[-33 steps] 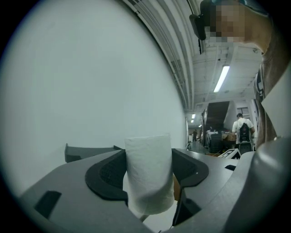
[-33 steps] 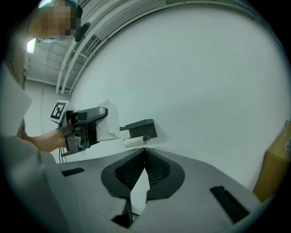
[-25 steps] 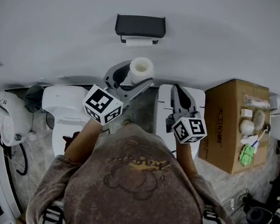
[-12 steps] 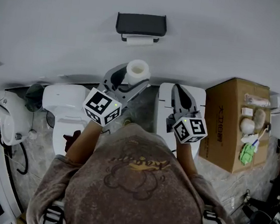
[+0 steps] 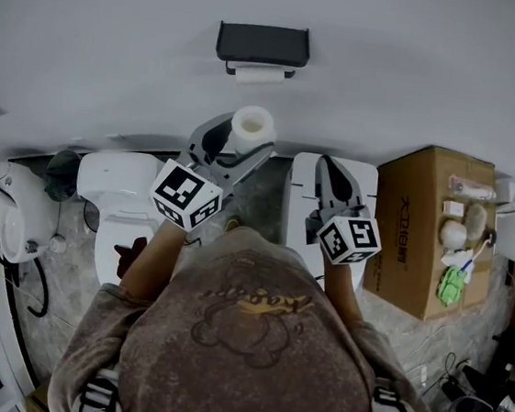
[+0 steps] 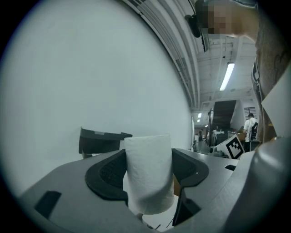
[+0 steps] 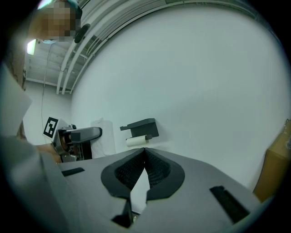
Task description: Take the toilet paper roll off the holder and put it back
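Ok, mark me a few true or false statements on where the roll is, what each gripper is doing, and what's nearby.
1. The left gripper grips the toilet paper roll. True.
2. The right gripper is open. False: its jaws are together, with nothing between them.
3. The roll hangs on the wall holder. False: it is held off the wall, apart from the holder.
4. A cardboard box stands on the right gripper's side. True.
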`<control>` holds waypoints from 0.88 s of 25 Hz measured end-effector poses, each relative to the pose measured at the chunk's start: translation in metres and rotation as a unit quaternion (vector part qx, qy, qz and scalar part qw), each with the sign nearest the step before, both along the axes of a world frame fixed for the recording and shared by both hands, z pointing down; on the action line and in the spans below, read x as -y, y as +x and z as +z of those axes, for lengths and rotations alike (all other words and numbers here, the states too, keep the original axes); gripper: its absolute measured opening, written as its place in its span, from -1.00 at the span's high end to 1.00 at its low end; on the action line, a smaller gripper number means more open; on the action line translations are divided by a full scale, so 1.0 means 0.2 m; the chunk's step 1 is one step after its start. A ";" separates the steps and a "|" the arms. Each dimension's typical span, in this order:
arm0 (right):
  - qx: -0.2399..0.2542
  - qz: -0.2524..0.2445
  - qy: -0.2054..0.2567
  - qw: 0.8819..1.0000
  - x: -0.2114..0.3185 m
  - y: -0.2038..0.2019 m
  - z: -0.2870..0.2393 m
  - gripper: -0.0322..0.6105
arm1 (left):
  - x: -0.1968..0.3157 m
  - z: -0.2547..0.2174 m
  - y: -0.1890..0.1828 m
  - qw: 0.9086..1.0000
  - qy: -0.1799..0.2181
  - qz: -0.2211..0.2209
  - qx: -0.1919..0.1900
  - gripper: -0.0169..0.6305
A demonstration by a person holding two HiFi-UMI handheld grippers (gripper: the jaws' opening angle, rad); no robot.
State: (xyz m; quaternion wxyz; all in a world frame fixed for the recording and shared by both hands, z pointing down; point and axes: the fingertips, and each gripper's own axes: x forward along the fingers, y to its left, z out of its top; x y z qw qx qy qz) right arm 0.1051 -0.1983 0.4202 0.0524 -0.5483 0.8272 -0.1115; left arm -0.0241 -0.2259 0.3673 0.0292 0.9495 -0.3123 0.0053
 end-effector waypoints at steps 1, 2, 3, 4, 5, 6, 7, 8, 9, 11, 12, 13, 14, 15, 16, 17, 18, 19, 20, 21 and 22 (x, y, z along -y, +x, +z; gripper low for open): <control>0.000 -0.001 0.000 1.000 0.00 0.00 0.00 0.91 | 0.00 -0.02 0.00 1.000 0.006 0.000 0.000 -0.02; 0.000 -0.002 0.001 1.000 -0.01 0.00 0.00 0.91 | 0.00 -0.04 0.00 1.000 0.012 0.001 0.000 -0.02; 0.000 -0.002 0.001 1.000 -0.01 0.00 -0.01 0.91 | 0.01 -0.07 0.00 1.000 0.017 0.001 0.000 -0.02; 0.000 -0.003 0.001 1.000 -0.01 -0.01 -0.01 0.91 | 0.01 -0.09 0.00 1.000 0.021 0.002 -0.002 -0.02; 0.000 -0.004 0.002 1.000 -0.01 -0.01 -0.01 0.91 | 0.01 -0.12 -0.01 1.000 0.025 0.003 -0.004 -0.02; 0.000 -0.006 0.002 1.000 -0.01 -0.01 -0.01 0.91 | 0.02 -0.15 -0.01 1.000 0.028 0.003 -0.007 -0.02; 0.000 -0.007 0.002 1.000 -0.01 -0.02 -0.01 0.91 | 0.03 -0.17 -0.01 0.999 0.031 0.003 -0.008 -0.02; 0.000 -0.008 0.002 1.000 -0.01 -0.03 -0.01 0.91 | 0.04 -0.20 -0.01 0.999 0.035 0.002 -0.010 -0.02; 0.000 -0.009 0.002 1.000 -0.01 -0.03 -0.01 0.91 | 0.06 -0.23 -0.01 0.999 0.039 0.001 -0.010 -0.02; 0.000 -0.012 0.002 1.000 -0.01 -0.04 -0.01 0.91 | 0.09 -0.30 0.00 0.999 0.050 0.000 -0.011 -0.02; 0.000 -0.012 0.001 1.000 -0.01 -0.04 0.00 0.91 | 0.11 -0.33 0.00 0.998 0.055 -0.002 -0.010 -0.02; 0.000 -0.013 0.001 1.000 -0.01 -0.04 0.00 0.91 | 0.14 -0.37 0.00 0.998 0.060 -0.004 -0.009 -0.02; -0.001 -0.013 0.001 1.000 -0.01 -0.05 0.00 0.91 | 0.17 -0.40 0.00 0.998 0.064 -0.006 -0.008 -0.02; -0.001 -0.013 0.001 1.000 -0.01 -0.05 0.00 0.91 | 0.19 -0.44 0.01 0.998 0.069 -0.008 -0.006 -0.02; -0.001 -0.012 0.001 1.000 -0.01 -0.04 0.00 0.91 | 0.22 -0.47 0.01 0.997 0.073 -0.011 -0.004 -0.02; -0.001 -0.012 0.000 1.000 -0.01 -0.04 0.00 0.91 | 0.25 -0.50 0.02 0.997 0.077 -0.013 -0.003 -0.02; 0.000 -0.011 0.000 1.000 -0.01 -0.03 0.00 0.91 | 0.28 -0.53 0.02 0.997 0.081 -0.015 -0.003 -0.02; 0.000 -0.010 0.000 1.000 -0.01 -0.03 0.01 0.91 | 0.31 -0.55 0.03 0.996 0.085 -0.017 -0.002 -0.02; -0.001 -0.009 -0.001 1.000 -0.01 -0.02 0.01 0.91 | 0.33 -0.57 0.04 0.996 0.089 -0.020 -0.002 -0.02; -0.001 -0.008 -0.001 1.000 -0.01 -0.01 0.01 0.91 | 0.36 -0.59 0.04 0.996 0.092 -0.022 -0.002 -0.02; -0.001 -0.007 -0.002 1.000 -0.01 -0.01 0.01 0.91 | 0.39 -0.61 0.05 0.995 0.094 -0.023 -0.003 -0.02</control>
